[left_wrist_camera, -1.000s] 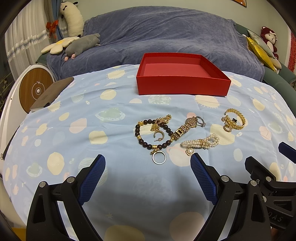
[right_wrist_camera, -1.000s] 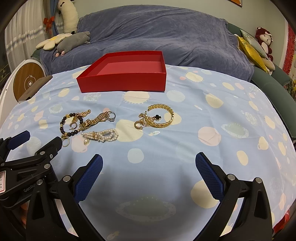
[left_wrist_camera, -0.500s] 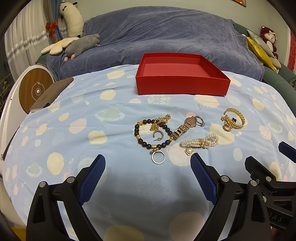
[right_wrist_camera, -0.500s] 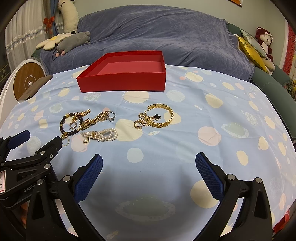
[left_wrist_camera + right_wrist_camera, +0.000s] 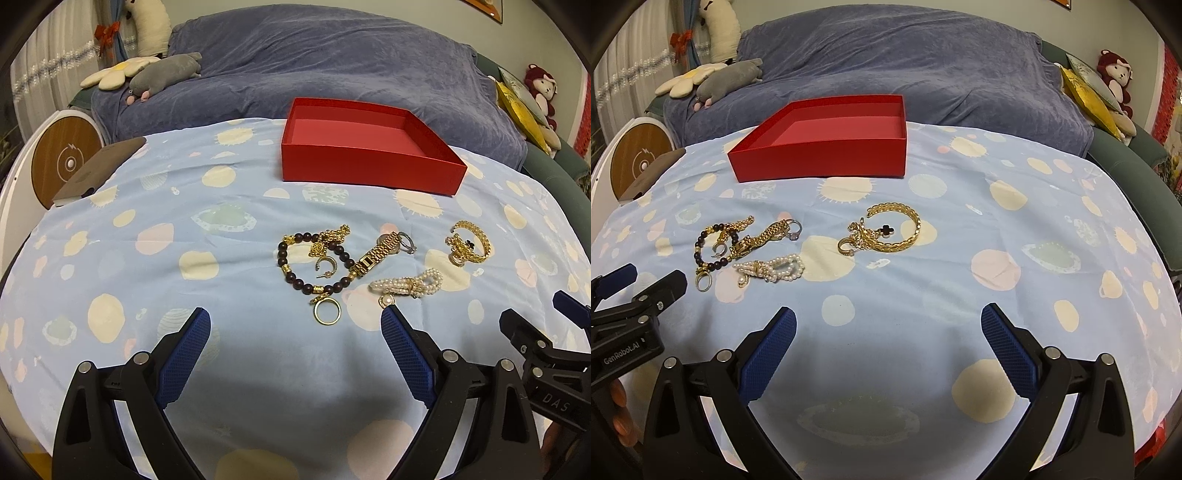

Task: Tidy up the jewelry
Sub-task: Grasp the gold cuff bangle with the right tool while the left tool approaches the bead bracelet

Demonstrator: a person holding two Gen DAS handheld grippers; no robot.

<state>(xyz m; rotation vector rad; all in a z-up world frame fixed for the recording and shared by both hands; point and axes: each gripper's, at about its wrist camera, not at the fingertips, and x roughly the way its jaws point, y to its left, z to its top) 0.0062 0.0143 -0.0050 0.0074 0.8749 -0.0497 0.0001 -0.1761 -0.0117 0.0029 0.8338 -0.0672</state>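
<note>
I have my left gripper low over the spotted blue cloth, jaws spread wide with nothing between them. My right gripper sits beside it, equally wide and holding nothing. Their pads are ribbed blue rubber on black frames. The jewelry lies loose on the cloth ahead: a dark bead bracelet, a plain gold ring, a gold link band, a pearl piece and a woven gold bangle. The shallow red box stands behind them.
</note>
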